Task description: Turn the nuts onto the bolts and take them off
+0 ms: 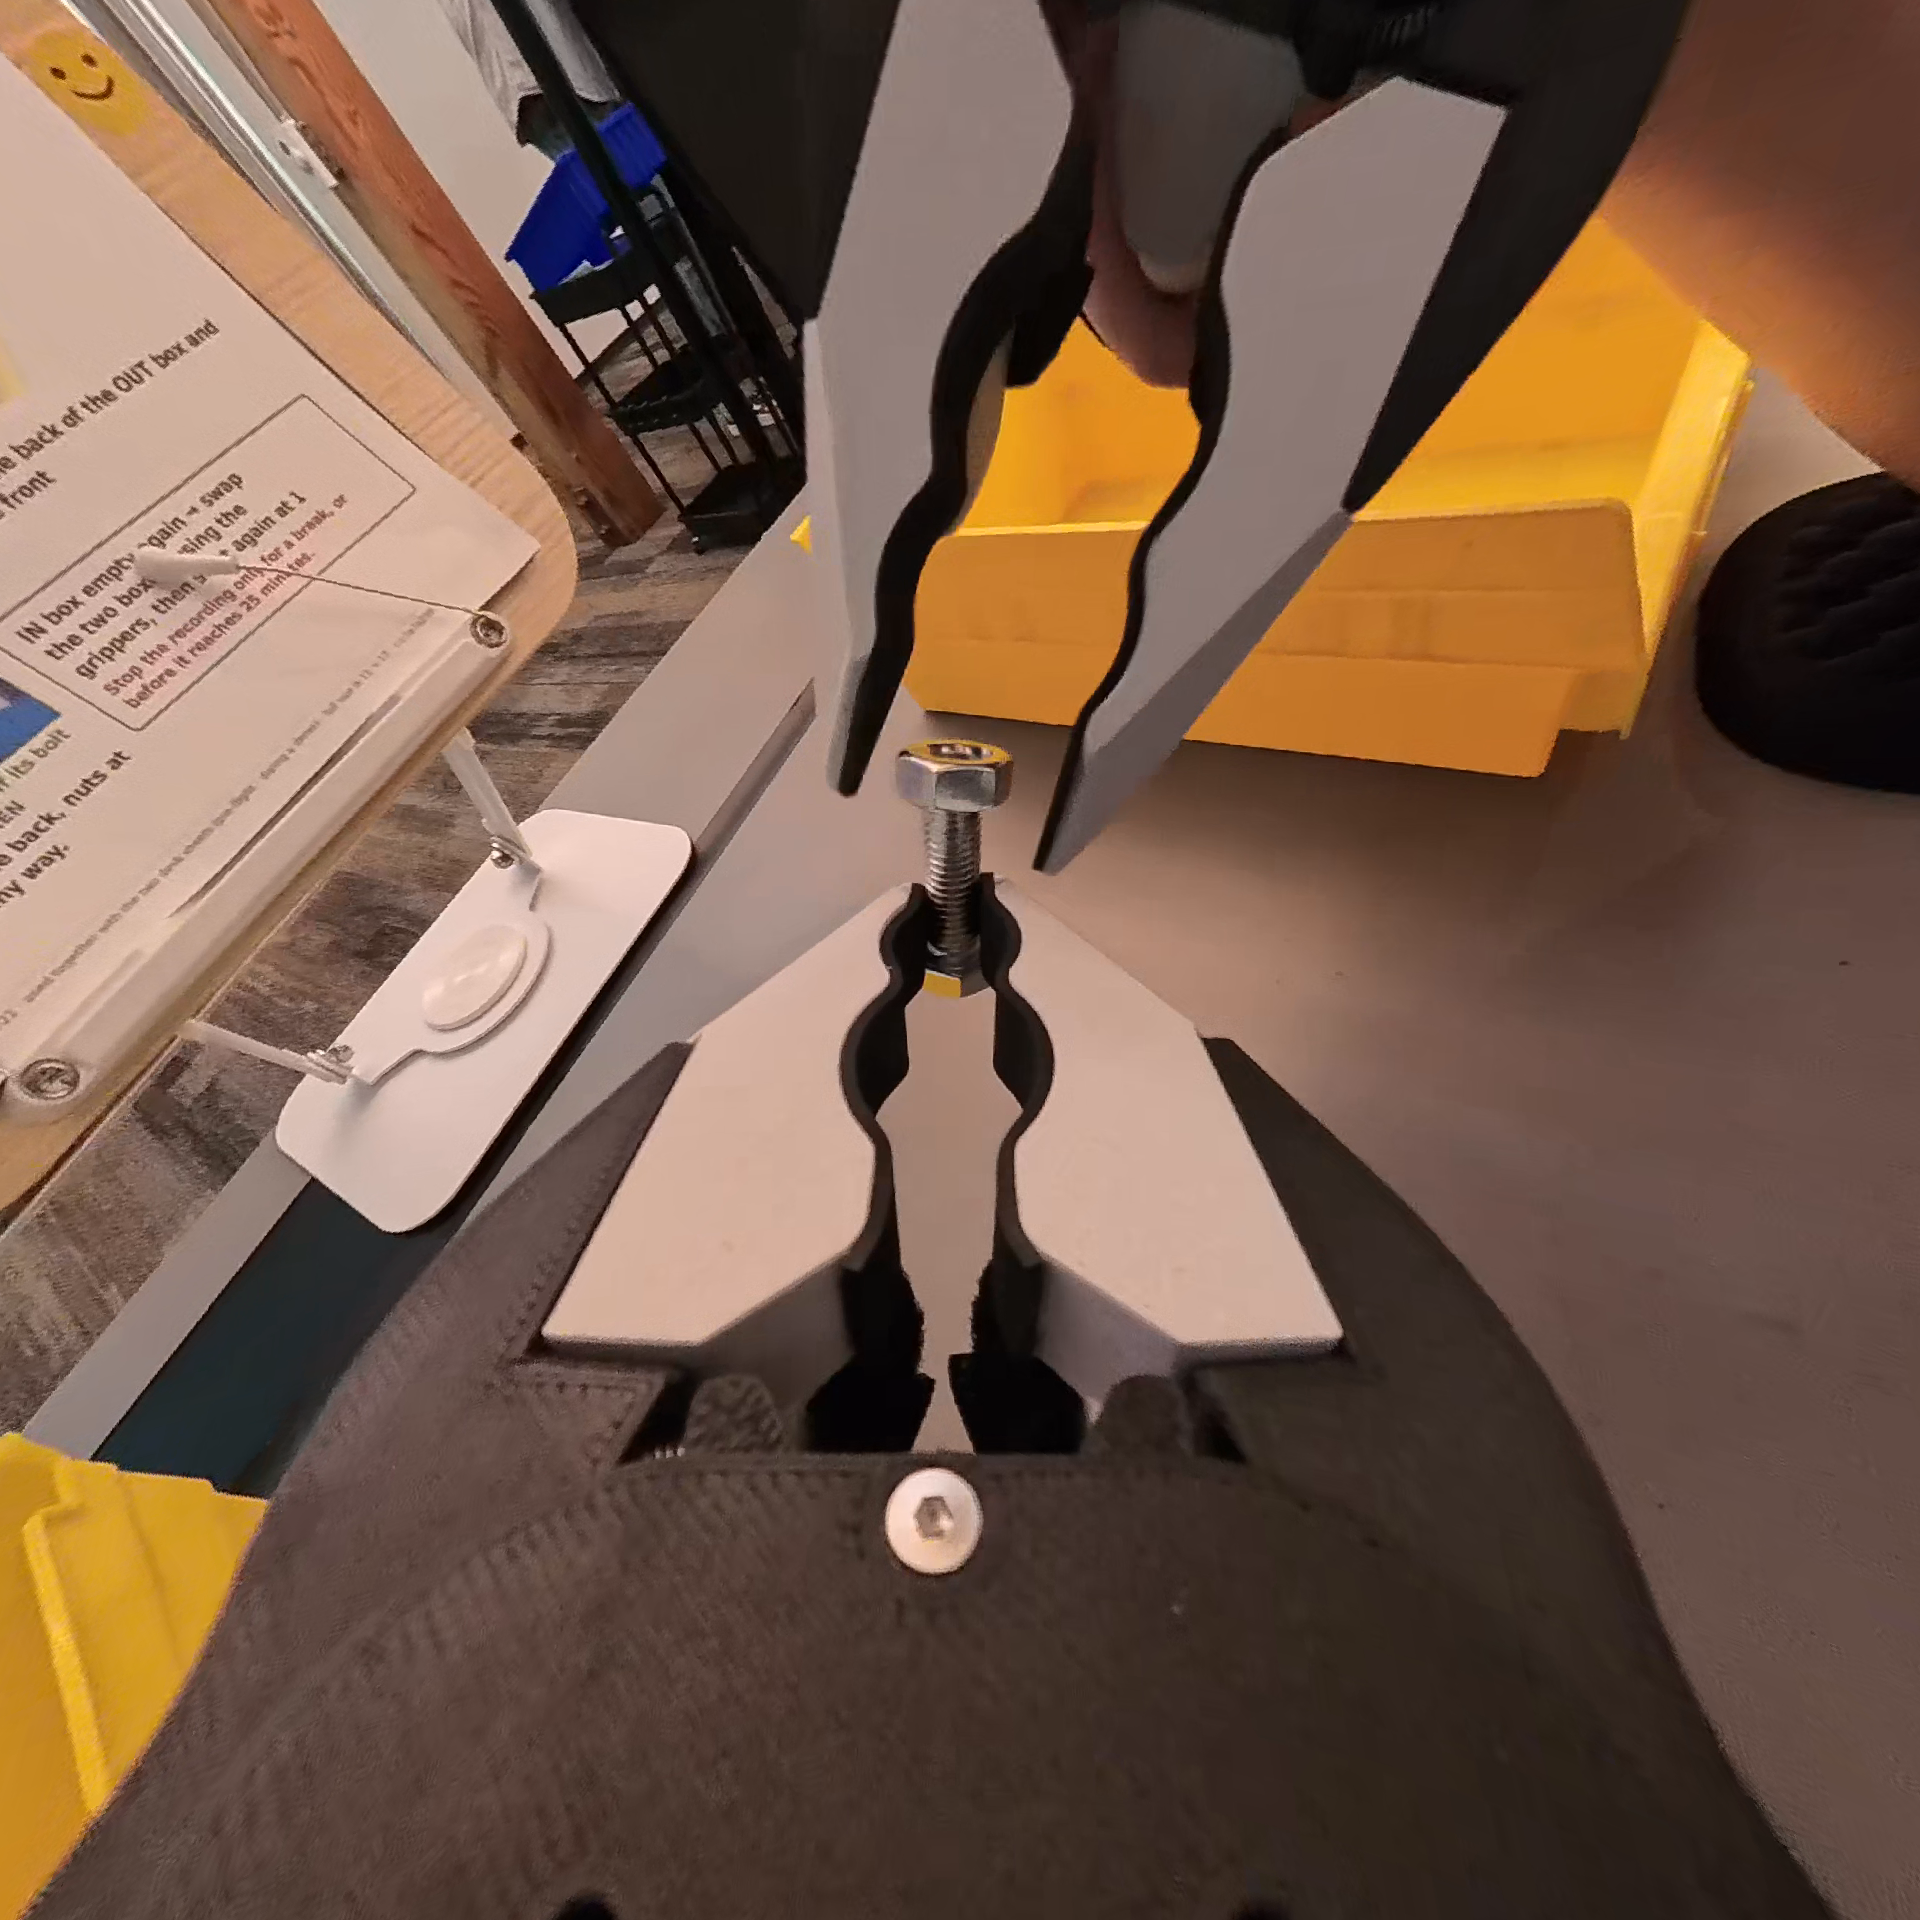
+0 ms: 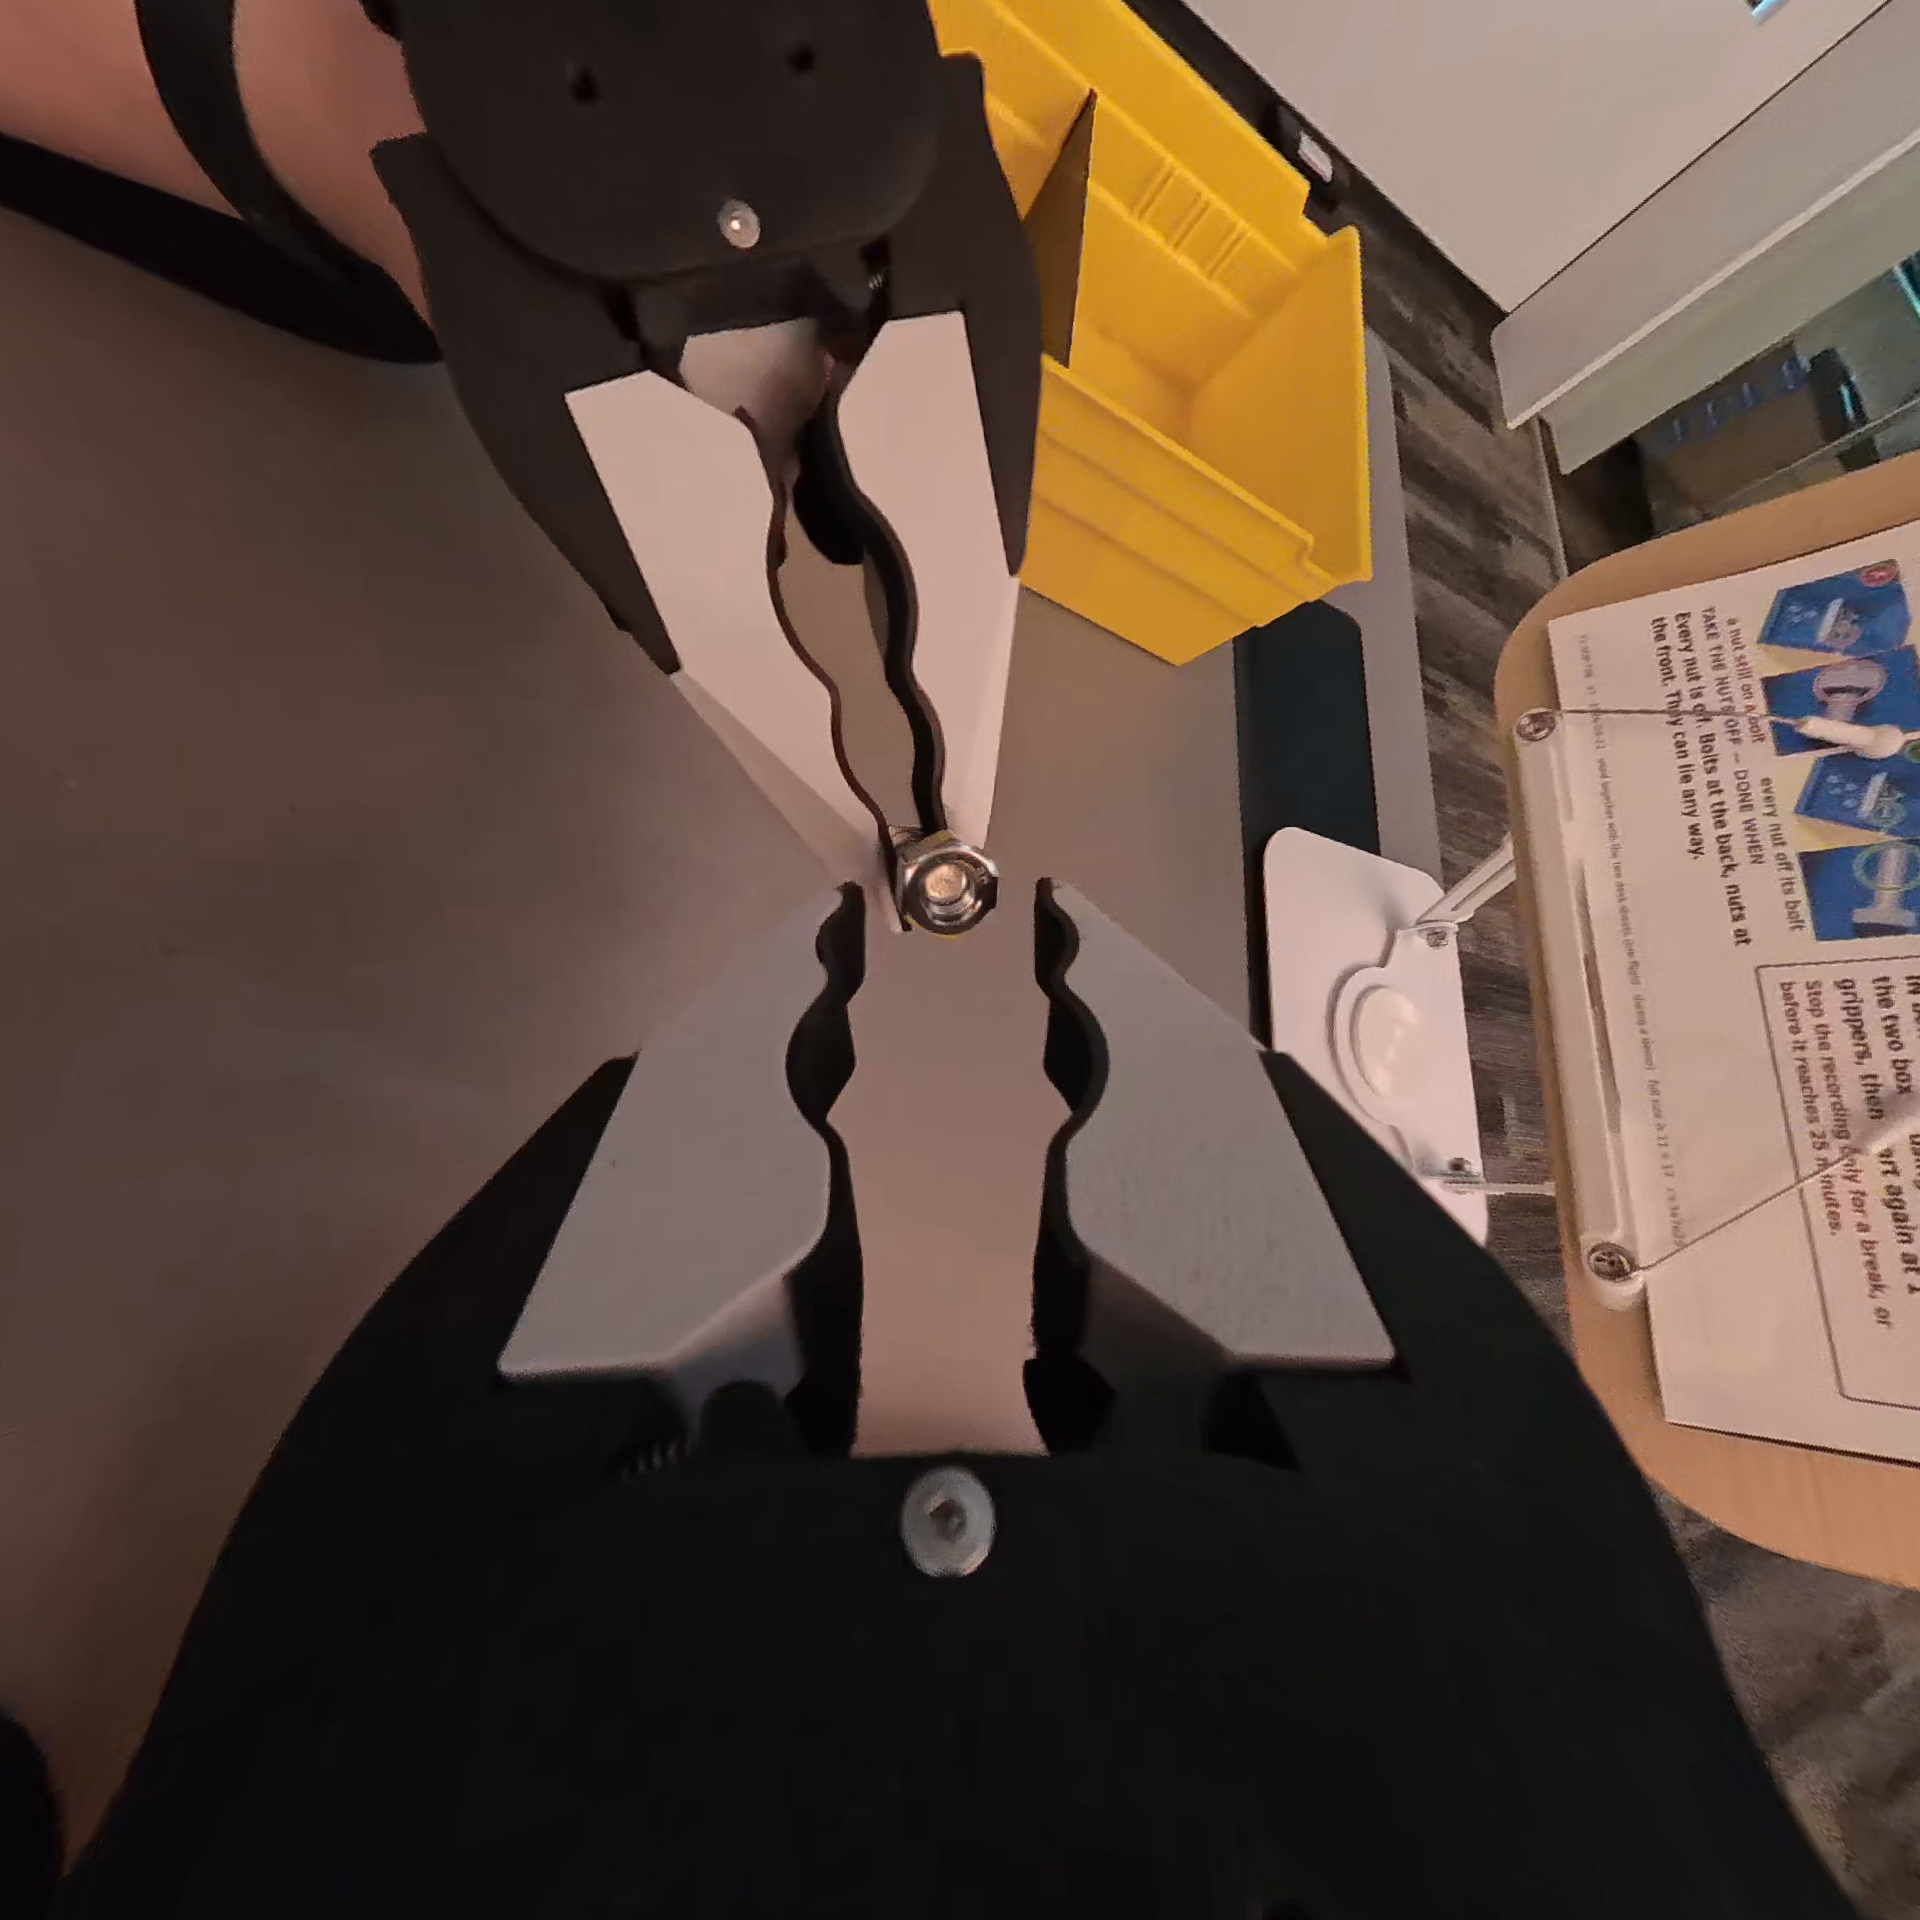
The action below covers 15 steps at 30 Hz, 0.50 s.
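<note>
Left gripper [image 1: 951, 914] was clamped on a steel bolt [image 1: 948, 883], gripping it low on the threaded shank with the hex head seated just behind the fingertips. Shank stood out past the tips, pointing away from the camera. A hex nut [image 1: 954, 777] sat at the far end of the thread, flush with the bolt's tip.

Right gripper [image 1: 945, 821] came in from opposite, fingers spread moderately wide, tips flanking the nut on both sides with a gap on each; nothing held. In the right wrist view the same gripper [image 2: 945, 899] looked end-on at the nut [image 2: 945, 899], with the bolt end showing in its centre and the left gripper [image 2: 920, 831] closed on the bolt behind it.

All of this hung above a grey tabletop [image 1: 1455, 1143]. One yellow plastic bin [image 1: 1351, 623] lay beyond the grippers in the left view; another yellow bin [image 2: 1174, 416] showed in the right view near the table edge. A dark round pad [image 1: 1818, 644] sat at the right.

Off the table edge a printed instruction sheet [image 1: 208, 582] lay on a wooden board [image 1: 499, 540] on a white stand [image 1: 488, 1018]: black text, a boxed paragraph with a red line, small blue photos [image 2: 1839, 727]. A yellow smiley sticker [image 1: 83, 83] sat at the sheet's top. No brand marks seen on grippers or bins.
</note>
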Each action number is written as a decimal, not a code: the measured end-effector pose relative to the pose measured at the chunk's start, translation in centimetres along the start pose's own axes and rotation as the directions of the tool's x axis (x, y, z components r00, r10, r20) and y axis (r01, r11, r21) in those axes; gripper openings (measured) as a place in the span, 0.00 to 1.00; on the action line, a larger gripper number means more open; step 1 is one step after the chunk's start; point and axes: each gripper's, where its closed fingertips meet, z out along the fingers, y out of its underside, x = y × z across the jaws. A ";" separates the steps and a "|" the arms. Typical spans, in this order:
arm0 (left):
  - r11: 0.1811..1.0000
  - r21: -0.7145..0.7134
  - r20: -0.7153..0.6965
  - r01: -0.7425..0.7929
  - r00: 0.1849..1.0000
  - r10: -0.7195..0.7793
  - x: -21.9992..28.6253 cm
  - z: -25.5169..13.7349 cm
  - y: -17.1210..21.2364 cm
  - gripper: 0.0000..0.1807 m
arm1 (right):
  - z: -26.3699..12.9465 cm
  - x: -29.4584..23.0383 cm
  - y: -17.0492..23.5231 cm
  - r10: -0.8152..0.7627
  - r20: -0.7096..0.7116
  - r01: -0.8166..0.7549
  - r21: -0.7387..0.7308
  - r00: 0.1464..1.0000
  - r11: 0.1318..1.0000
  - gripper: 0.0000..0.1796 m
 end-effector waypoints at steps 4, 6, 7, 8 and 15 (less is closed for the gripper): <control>1.000 -0.012 -0.001 -0.011 1.000 0.011 0.1 0.1 0.2 0.04 | -0.3 0.0 -0.1 0.025 0.012 -0.025 0.014 1.000 1.000 0.12; 1.000 -0.014 -0.002 -0.011 1.000 0.011 0.1 0.1 0.2 0.04 | -0.3 -0.2 -0.2 0.028 0.025 -0.029 0.018 0.999 0.999 0.09; 1.000 -0.014 -0.005 -0.012 1.000 0.012 0.2 0.1 0.2 0.04 | -0.3 -0.2 -0.1 0.024 0.026 -0.024 0.013 0.999 1.000 0.09; 1.000 -0.018 -0.010 -0.014 1.000 0.013 0.2 0.1 0.3 0.04 | -0.3 -0.3 0.0 0.014 0.028 -0.014 0.007 1.000 1.000 0.09; 0.993 -0.092 -0.045 -0.070 0.997 0.066 1.1 0.6 1.3 0.04 | 0.0 -1.2 1.1 -0.100 0.030 0.103 -0.110 0.995 0.989 0.09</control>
